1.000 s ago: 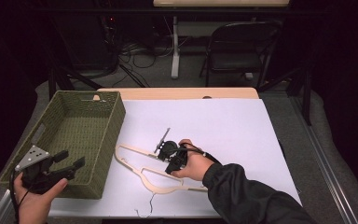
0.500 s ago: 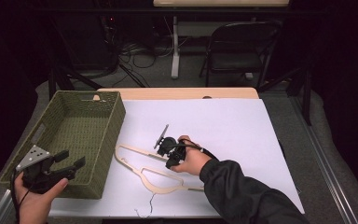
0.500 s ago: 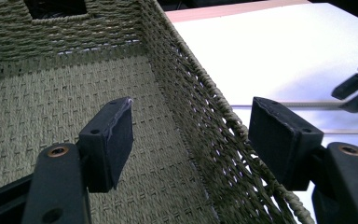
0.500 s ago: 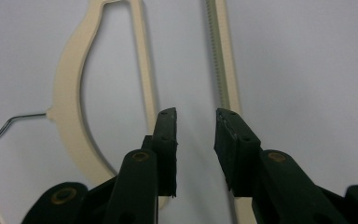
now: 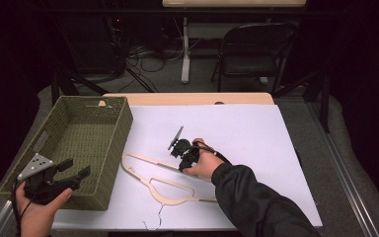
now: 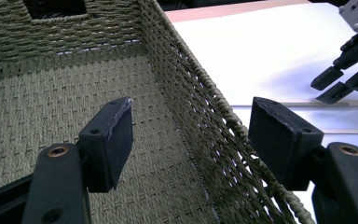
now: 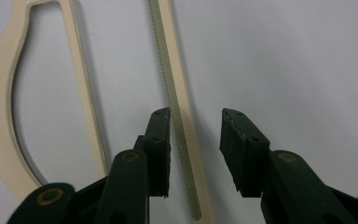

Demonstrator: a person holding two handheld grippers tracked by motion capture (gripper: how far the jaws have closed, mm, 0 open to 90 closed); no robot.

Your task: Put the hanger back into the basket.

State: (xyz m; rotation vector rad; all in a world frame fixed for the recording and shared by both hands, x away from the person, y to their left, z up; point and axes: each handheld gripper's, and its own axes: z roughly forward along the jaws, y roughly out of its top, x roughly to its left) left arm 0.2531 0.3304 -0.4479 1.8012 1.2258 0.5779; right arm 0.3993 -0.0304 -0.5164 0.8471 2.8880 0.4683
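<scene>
The left tool (image 5: 71,170) hovers open and empty, its jaws straddling the near right wall of a green woven basket (image 5: 79,131) at the table's (image 5: 256,128) left edge. On bare white surface beside it lies a pale wooden hanger (image 5: 170,185), flat, with a ridged bar. The right tool (image 7: 196,140), jaws just opening, straddles that bar without gripping it.

Cream hanger (image 5: 163,180), olive woven basket (image 5: 86,136)
</scene>
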